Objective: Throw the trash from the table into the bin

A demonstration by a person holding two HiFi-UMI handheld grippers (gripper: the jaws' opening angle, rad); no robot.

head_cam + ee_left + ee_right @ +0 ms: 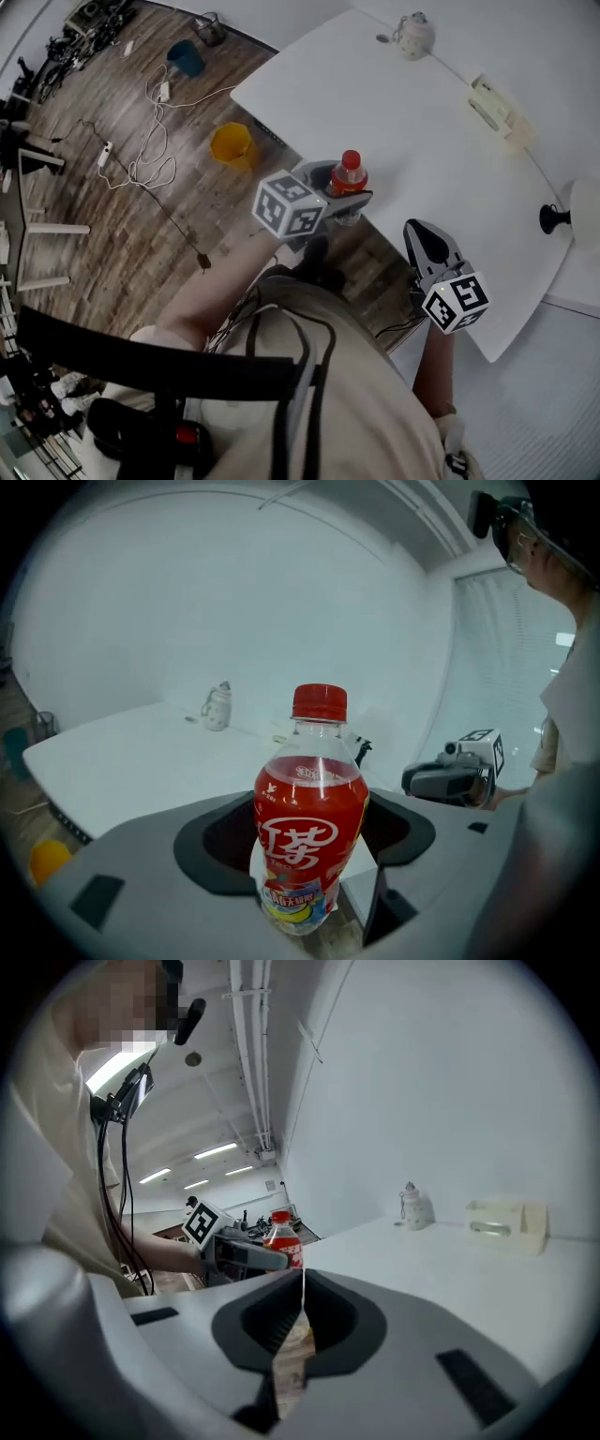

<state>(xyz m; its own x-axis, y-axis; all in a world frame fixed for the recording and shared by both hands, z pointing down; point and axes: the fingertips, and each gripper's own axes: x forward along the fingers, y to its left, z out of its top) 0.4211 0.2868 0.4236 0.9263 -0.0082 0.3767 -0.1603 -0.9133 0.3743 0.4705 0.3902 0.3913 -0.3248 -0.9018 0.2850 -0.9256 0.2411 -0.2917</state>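
I am clamping my left hand-held gripper [345, 197] on the red-capped bottle [311, 827], which is standing upright between its jaws, lifted clear of the white surface [412, 122] and hanging just past its near edge over the wooden floor [112, 234]. My right hand-held gripper [424, 234] is hovering over that same edge with its jaws pressed together (nothing is sitting between them). The yellow bin [232, 143] is standing on the floor beside the surface.
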